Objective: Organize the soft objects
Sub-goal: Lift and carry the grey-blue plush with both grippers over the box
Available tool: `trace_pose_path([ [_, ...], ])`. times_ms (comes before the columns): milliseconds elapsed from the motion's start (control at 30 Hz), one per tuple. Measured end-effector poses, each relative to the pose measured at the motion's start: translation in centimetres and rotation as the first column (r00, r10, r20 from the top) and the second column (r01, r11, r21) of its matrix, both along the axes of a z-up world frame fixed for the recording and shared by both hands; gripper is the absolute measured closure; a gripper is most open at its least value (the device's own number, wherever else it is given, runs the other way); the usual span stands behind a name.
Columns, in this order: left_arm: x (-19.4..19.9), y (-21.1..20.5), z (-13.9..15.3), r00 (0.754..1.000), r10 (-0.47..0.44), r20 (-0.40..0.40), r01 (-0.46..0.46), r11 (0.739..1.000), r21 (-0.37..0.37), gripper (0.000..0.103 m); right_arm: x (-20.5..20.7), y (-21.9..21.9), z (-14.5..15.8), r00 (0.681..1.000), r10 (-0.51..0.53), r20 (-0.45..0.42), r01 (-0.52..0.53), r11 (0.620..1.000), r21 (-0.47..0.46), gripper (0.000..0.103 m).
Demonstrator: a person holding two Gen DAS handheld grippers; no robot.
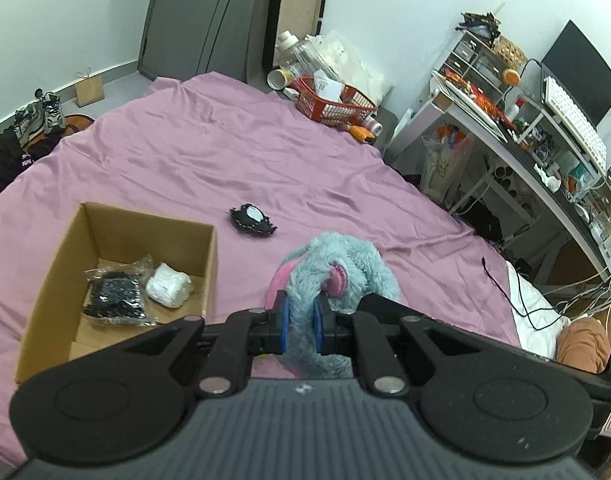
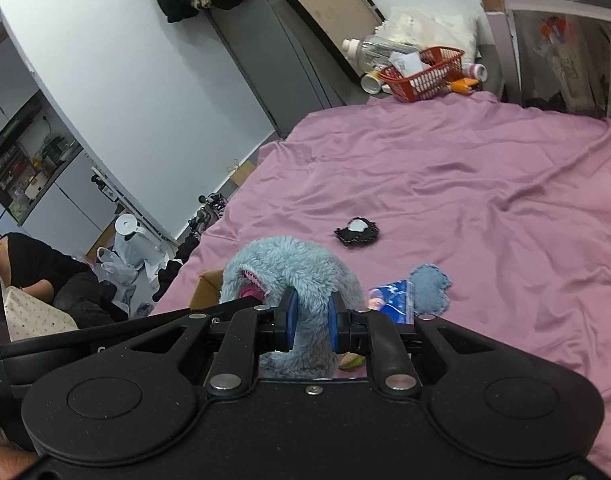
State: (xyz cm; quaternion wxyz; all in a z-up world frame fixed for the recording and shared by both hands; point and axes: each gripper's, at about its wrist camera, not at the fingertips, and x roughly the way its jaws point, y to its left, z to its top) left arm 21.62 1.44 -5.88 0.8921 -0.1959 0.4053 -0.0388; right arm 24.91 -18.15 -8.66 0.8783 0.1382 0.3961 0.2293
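A fluffy blue and pink plush toy [image 1: 337, 268] is held above the purple bedsheet [image 1: 225, 152]. My left gripper [image 1: 300, 325] is shut on one part of it. My right gripper [image 2: 311, 322] is shut on another part of the plush toy [image 2: 289, 268]. An open cardboard box [image 1: 65, 264] sits left of the toy and holds a black packet [image 1: 113, 300] and a white bundle [image 1: 168, 289]. A small black and white pouch [image 1: 251, 219] lies on the sheet beyond the toy. A blue felt piece [image 2: 429, 288] and a blue packet [image 2: 391, 300] lie by my right gripper.
A red basket [image 1: 333, 102] with bottles stands at the bed's far corner. A cluttered desk [image 1: 545, 140] with a monitor runs along the right. Shoes and dark clothes [image 1: 29, 128] lie on the floor at left. A person [image 2: 29, 272] in black sits beside the bed.
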Motion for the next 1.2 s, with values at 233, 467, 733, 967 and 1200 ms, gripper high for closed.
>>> trace_pose_path([
  [233, -0.7, 2.7, 0.5, 0.999, 0.031, 0.017, -0.031, 0.999, -0.008, 0.092, -0.3, 2.7, 0.6, 1.0, 0.021, 0.0, -0.021, 1.0, 0.012, 0.087],
  [467, -1.2, 6.1, 0.2, 0.997, 0.067, 0.025, -0.066, 0.997, -0.025, 0.092, -0.5, 5.9, 0.9, 0.999, 0.054, -0.003, -0.054, 0.999, 0.01, 0.087],
  [733, -1.6, 10.4, -1.4, 0.995, 0.101, 0.013, -0.1, 0.993, -0.054, 0.092, -0.6, 9.8, -0.1, 0.996, 0.081, -0.025, -0.081, 0.997, 0.001, 0.087],
  [967, -2.1, 13.7, -3.1, 0.991, 0.135, -0.018, -0.136, 0.989, -0.058, 0.092, -0.3, 12.9, -1.9, 0.991, 0.115, -0.071, -0.114, 0.993, 0.027, 0.087],
  [1200, -1.7, 16.3, -5.4, 0.988, 0.139, -0.074, -0.143, 0.989, -0.049, 0.092, -0.4, 14.9, -4.2, 0.982, 0.136, -0.131, -0.132, 0.99, 0.04, 0.087],
])
